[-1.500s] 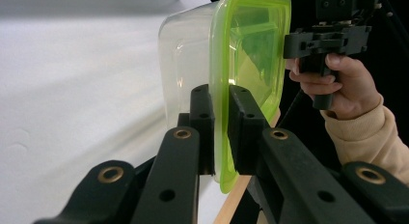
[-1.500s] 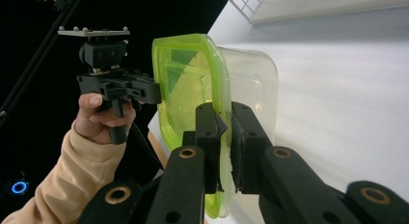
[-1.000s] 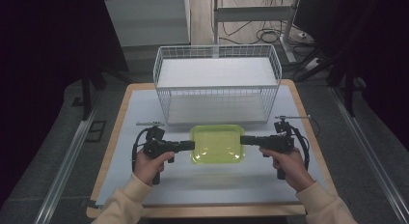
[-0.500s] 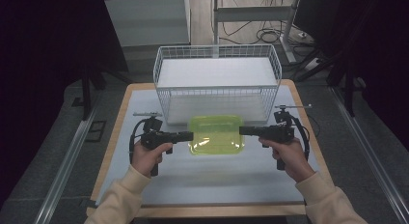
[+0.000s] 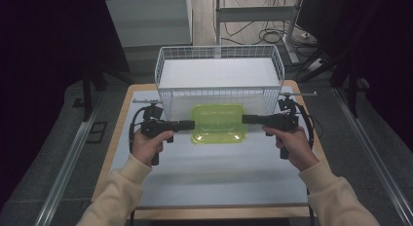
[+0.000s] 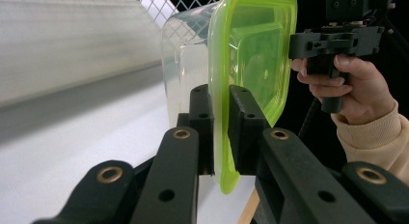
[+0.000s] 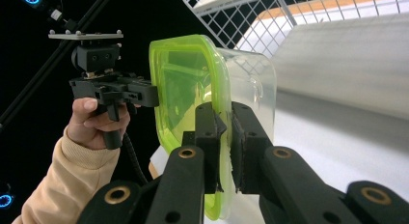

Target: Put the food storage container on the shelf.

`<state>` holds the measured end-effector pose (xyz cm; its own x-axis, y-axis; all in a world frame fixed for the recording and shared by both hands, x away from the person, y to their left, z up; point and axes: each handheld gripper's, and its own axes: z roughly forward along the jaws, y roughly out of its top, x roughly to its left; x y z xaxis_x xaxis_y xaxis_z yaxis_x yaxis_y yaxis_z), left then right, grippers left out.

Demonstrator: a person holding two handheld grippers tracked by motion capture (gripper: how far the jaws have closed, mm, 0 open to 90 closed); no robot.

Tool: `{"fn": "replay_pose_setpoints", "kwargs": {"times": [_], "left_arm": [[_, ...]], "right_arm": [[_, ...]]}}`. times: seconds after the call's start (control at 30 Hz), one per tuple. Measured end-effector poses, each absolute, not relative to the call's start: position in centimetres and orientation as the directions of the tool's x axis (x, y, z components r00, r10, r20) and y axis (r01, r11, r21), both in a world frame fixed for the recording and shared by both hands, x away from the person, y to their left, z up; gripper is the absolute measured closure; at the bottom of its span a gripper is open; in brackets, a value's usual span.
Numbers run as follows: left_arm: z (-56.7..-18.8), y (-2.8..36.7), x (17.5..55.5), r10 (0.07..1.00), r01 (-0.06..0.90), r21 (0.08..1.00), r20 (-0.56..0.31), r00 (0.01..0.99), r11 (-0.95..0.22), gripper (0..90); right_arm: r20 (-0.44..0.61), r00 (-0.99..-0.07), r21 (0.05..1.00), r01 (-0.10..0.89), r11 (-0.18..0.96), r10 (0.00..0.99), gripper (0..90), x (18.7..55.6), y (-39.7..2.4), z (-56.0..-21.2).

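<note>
Writing or brand marks: none legible on any item. Two claws are present, one per hand. The left claw [image 5: 191, 124] is closed down to the thickness of the rim of the green lid [image 5: 218, 123], pinching the lid's left edge; in the left gripper view its two black jaws [image 6: 221, 132] press the lid rim from both sides, with the clear container [image 6: 185, 64] on one side of the jaws. The right claw [image 5: 246, 119] is likewise closed to rim thickness on the lid's opposite edge, its jaws [image 7: 224, 147] gripping the same lid where it meets the clear container body. One lidded container is thus held between the two claws, level, over the white bench [image 5: 214, 167]. Left hand [image 5: 148, 143] and right hand [image 5: 292, 145] each grip a handle, cream sleeves visible. Beyond the claws, just past the container, stands one white wire basket [image 5: 219, 80], its near wall close behind the lid's far edge. Farther off, cables lie on the floor [image 5: 265, 38].
</note>
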<state>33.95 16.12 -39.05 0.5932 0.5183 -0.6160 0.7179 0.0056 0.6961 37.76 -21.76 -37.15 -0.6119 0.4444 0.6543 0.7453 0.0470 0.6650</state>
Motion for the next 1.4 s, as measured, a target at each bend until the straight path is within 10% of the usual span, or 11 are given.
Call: {"fn": "replay_pose_setpoints", "kwargs": {"times": [1.4], "left_arm": [[-32.3,16.7,40.3,0.568,0.705,0.709,-0.581,0.582,0.003,81.4]], "right_arm": [[0.642,-0.617,0.684,0.729,0.025,0.454,82.9,44.4,-20.7,-31.0]]}}
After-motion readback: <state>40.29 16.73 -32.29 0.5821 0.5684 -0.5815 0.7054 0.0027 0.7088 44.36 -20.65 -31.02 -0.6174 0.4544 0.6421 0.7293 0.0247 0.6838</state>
